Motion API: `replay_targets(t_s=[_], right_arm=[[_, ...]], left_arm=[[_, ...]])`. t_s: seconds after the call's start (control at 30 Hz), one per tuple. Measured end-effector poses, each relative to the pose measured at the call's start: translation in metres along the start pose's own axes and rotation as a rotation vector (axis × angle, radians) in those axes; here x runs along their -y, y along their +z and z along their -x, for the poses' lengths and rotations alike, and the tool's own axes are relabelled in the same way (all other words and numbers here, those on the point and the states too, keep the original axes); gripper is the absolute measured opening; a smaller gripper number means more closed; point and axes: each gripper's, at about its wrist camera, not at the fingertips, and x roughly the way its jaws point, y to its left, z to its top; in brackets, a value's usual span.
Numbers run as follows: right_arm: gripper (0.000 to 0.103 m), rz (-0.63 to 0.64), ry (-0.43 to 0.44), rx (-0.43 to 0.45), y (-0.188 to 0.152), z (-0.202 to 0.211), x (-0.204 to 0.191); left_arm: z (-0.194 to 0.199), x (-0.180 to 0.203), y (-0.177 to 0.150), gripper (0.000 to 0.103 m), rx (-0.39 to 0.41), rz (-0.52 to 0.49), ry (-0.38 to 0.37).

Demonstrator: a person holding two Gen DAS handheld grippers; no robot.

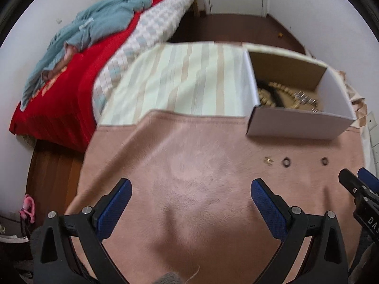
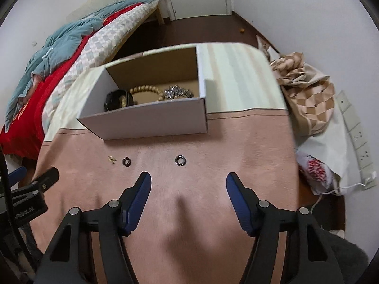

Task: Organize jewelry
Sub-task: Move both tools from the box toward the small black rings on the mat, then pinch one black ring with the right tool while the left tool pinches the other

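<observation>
An open white cardboard box (image 2: 151, 120) stands on the pink cloth and holds a wooden bead bracelet (image 2: 145, 90), a dark bracelet (image 2: 116, 99) and a silver sparkly piece (image 2: 177, 91). The box also shows in the left wrist view (image 1: 296, 123). In front of it lie two dark rings (image 2: 180, 160) (image 2: 126, 161) and a small gold piece (image 2: 111, 159); they also show in the left wrist view (image 1: 325, 161) (image 1: 286, 162) (image 1: 268, 160). My right gripper (image 2: 188, 179) is open and empty just short of the right ring. My left gripper (image 1: 190, 187) is open and empty, left of the pieces.
The table has a pink cloth (image 2: 189, 213) over a striped one (image 1: 180, 80). A bed with red and teal bedding (image 1: 71, 71) lies to the left. A checked bag (image 2: 305, 92) and a white bag (image 2: 331, 161) sit beyond the table's right edge.
</observation>
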Motion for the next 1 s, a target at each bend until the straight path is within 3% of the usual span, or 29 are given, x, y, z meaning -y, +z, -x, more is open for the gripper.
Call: replay_targets(t_s=[0.33, 0.4, 0.5, 0.53, 0.87, 1.0], right_arm=[[0.051, 0.069, -0.067, 0.015, 0.004, -0.047, -0.017], [0.043, 0.104, -0.108, 0.031, 0.004, -0.050, -0.022], [0.017, 0.130, -0.115, 0.049, 0.004, -0.051, -0.025], [0.013, 0.131, -0.111, 0.048, 0.004, -0.051, -0.024], [0.013, -0.014, -0.118, 0.043, 0.001, -0.028, 0.025], [0.013, -0.037, -0.130, 0.048, -0.002, -0.023, 0.035]], left_arm=[[-0.038, 0.002, 0.002, 0.102, -0.066, 0.003, -0.006], [-0.040, 0.004, 0.004, 0.102, -0.069, 0.002, -0.009], [-0.042, 0.008, 0.006, 0.102, -0.069, -0.002, -0.020], [-0.041, 0.012, 0.006, 0.102, -0.068, -0.007, -0.028], [-0.024, 0.068, 0.010, 0.101, -0.023, -0.074, -0.163], [-0.030, 0.090, 0.011, 0.077, -0.051, -0.092, -0.191]])
